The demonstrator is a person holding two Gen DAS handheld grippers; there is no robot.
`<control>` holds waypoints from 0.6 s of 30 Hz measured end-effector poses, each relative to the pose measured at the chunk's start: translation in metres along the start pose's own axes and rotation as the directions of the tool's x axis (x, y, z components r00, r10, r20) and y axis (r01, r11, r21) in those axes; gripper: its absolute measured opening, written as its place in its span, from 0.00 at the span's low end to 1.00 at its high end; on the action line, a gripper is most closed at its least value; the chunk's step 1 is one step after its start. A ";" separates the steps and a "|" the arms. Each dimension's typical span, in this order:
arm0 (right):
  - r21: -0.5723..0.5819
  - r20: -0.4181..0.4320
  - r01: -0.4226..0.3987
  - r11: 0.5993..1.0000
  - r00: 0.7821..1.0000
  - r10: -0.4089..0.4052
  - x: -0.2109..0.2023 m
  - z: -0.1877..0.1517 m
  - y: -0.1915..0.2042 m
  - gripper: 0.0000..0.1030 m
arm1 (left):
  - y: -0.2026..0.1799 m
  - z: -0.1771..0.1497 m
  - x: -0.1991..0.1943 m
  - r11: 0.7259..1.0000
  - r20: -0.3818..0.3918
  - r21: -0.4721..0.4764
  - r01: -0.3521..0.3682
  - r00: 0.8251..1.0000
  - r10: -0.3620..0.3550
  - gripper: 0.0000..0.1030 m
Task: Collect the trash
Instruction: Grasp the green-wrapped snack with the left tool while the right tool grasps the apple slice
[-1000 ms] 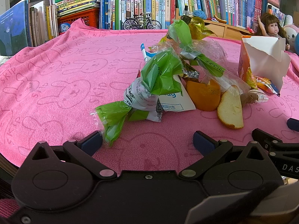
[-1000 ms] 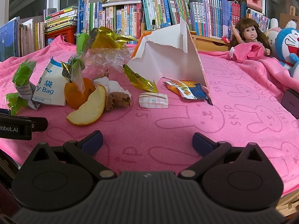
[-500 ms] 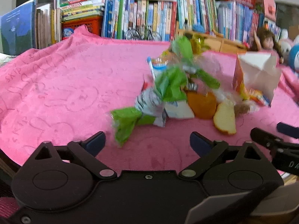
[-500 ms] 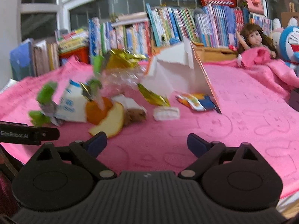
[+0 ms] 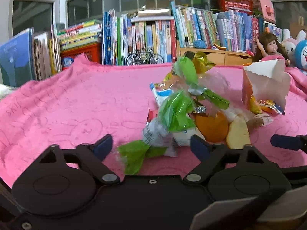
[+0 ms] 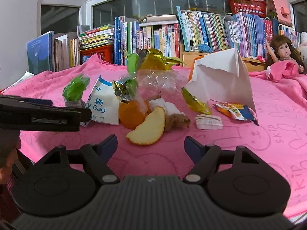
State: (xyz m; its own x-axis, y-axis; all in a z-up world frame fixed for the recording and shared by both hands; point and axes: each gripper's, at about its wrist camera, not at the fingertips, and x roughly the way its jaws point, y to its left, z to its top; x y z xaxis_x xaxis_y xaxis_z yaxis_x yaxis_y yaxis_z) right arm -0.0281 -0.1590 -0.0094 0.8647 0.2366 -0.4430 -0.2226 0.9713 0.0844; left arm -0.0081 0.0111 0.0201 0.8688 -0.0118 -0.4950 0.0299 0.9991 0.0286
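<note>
A heap of trash lies on the pink cloth (image 5: 67, 103). A green and white wrapper (image 5: 159, 132) reaches toward my left gripper (image 5: 151, 147), which is open with the wrapper's green tail between its fingers. Behind it are orange peel (image 5: 213, 128) and a pale peel slice (image 5: 238, 136). My right gripper (image 6: 150, 143) is open just short of the pale peel slice (image 6: 149, 129), with orange peel (image 6: 131, 115), a white printed bag (image 6: 104, 103), a small white packet (image 6: 209, 121), a snack wrapper (image 6: 235, 111) and gold foil (image 6: 159, 59) beyond.
A torn white paper box (image 6: 222, 78) stands at the right of the heap. Books (image 6: 153, 36) line the back, with a doll (image 6: 282, 52) at the far right. The left gripper's finger (image 6: 44, 115) crosses the left of the right wrist view.
Both grippers have moved forward and lower toward the heap. The green wrapper's tail now sits between the left fingers, and the pale peel slice lies closer to the right fingers.
</note>
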 end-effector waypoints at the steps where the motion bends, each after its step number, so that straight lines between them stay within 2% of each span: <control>1: 0.002 0.000 0.003 1.000 1.000 -0.003 0.002 0.001 0.000 0.80 | 0.001 0.001 0.002 1.000 -0.007 -0.017 0.003 1.000 -0.003 0.70; 2: 0.001 0.000 0.006 1.000 1.000 -0.006 0.004 0.001 0.001 0.79 | 0.005 0.000 0.005 0.999 -0.013 -0.038 0.008 1.000 -0.008 0.68; 3: 0.001 -0.002 0.009 1.000 1.000 -0.009 0.007 0.002 0.002 0.78 | 0.008 0.001 0.005 0.998 -0.013 -0.066 0.017 1.000 -0.018 0.60; 5: 0.003 -0.008 0.011 1.000 1.000 -0.011 0.013 0.003 0.005 0.76 | 0.015 0.002 0.004 0.993 -0.011 -0.107 0.040 0.999 -0.041 0.20; 6: 0.007 -0.013 0.009 1.000 1.000 -0.009 0.016 0.004 0.007 0.73 | 0.018 0.004 0.004 0.991 -0.019 -0.124 0.041 0.999 -0.044 0.16; 8: 0.016 -0.019 0.003 1.000 1.000 -0.002 0.022 0.006 0.010 0.69 | 0.023 0.004 0.002 0.989 -0.016 -0.143 0.036 0.999 -0.039 0.18; 12: 0.009 -0.034 0.016 1.000 0.999 -0.015 0.030 0.008 0.016 0.59 | 0.025 0.005 0.000 0.993 -0.004 -0.118 0.016 1.000 -0.016 0.18; 13: 0.008 -0.035 0.022 1.000 0.999 -0.021 0.030 0.008 0.017 0.58 | 0.025 0.005 -0.001 0.993 0.002 -0.120 -0.001 1.000 0.001 0.22; 14: 0.009 -0.034 0.028 1.000 0.999 -0.027 0.029 0.008 0.017 0.54 | 0.026 0.006 -0.001 0.992 0.013 -0.122 -0.018 1.000 0.020 0.34; 16: 0.021 -0.035 0.036 0.999 0.999 -0.035 0.027 0.008 0.014 0.50 | 0.026 0.004 -0.006 0.992 0.041 -0.118 -0.047 0.998 0.052 0.49; 18: 0.040 -0.031 0.037 0.999 0.999 -0.036 0.021 0.008 0.010 0.48 | 0.025 0.006 -0.007 0.993 0.067 -0.096 -0.063 0.995 0.069 0.53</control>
State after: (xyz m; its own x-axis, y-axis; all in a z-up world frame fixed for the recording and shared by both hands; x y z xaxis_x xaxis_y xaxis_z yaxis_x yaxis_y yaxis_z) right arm -0.0087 -0.1438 -0.0110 0.8576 0.2005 -0.4736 -0.1720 0.9797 0.1032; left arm -0.0100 0.0358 0.0294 0.9001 0.0549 -0.4321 -0.0725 0.9971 -0.0242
